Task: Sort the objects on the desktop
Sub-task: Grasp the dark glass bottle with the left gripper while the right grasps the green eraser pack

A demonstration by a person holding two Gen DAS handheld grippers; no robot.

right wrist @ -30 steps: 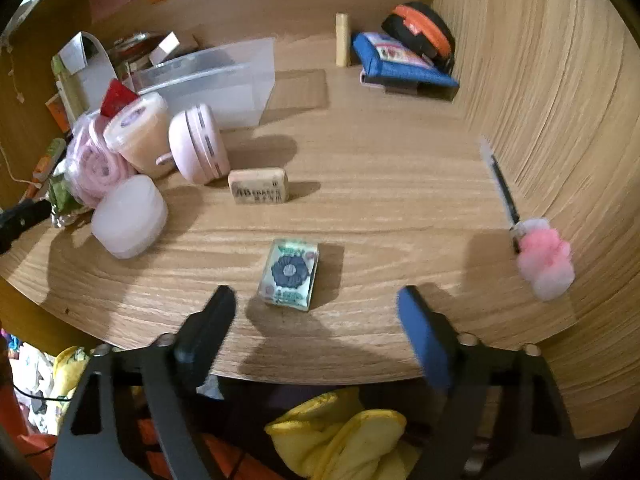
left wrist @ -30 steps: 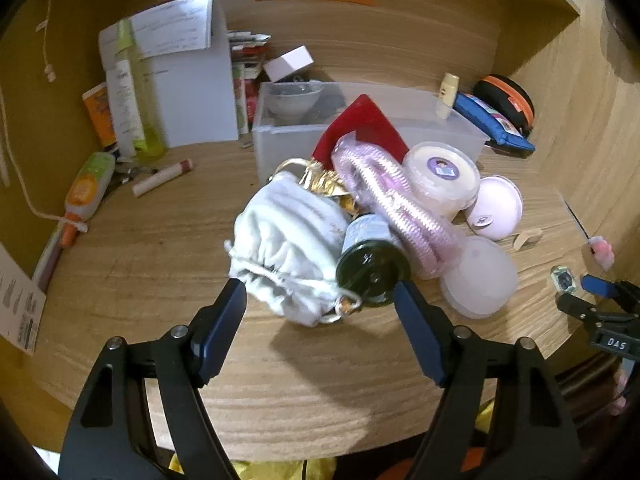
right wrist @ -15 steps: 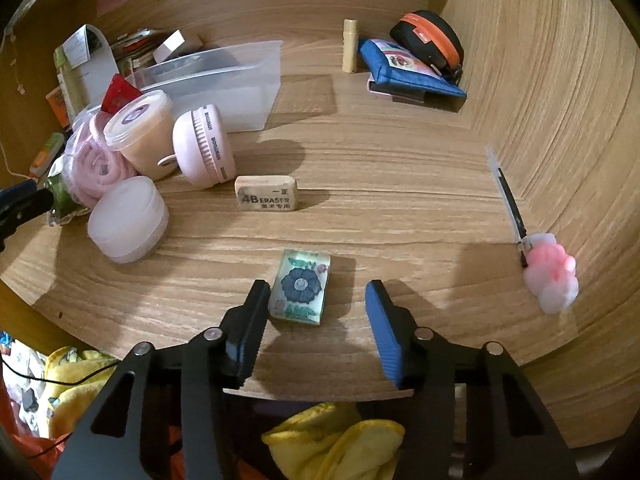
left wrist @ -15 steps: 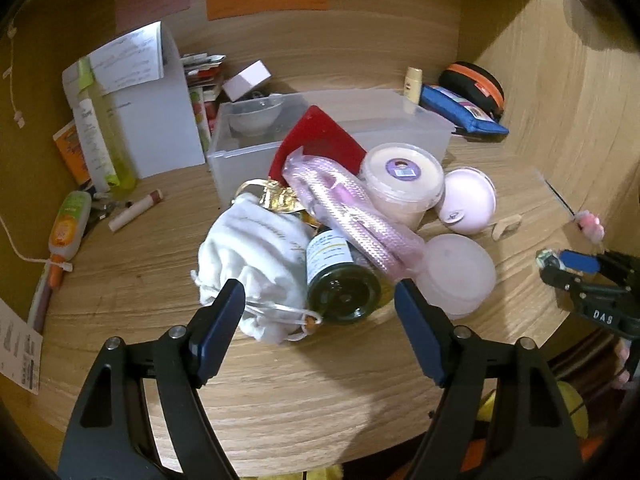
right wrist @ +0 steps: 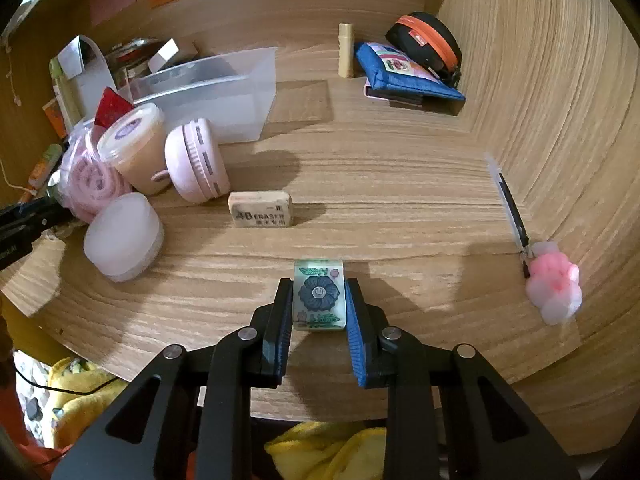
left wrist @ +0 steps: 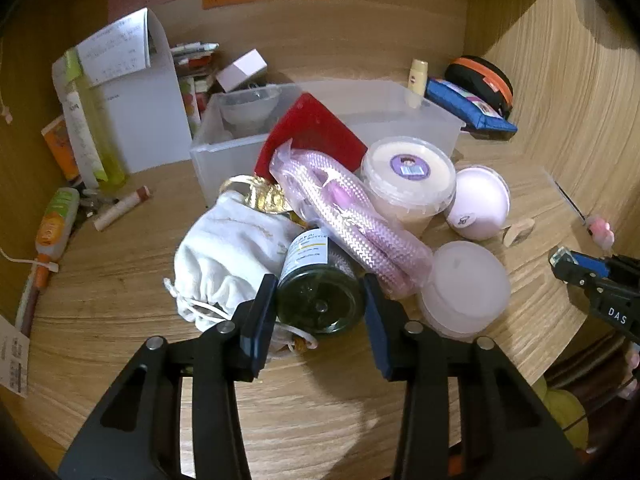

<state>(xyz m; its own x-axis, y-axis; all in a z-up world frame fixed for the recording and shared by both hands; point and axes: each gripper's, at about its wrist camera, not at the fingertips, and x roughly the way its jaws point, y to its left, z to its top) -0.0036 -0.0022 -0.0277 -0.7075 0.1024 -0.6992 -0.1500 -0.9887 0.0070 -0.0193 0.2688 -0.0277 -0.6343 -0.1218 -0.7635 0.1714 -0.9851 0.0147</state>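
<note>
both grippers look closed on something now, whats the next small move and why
Probably lift both straight up a little. The right gripper has just closed on the flower tile, the left gripper on the dark green bottle, which lies against the white pouch and the pink rope bag, so raise it slowly.

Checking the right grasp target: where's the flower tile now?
Right wrist view: the flower tile sits at the desk's near edge, pinched between the right gripper pads, nearer the camera than the eraser.
</note>
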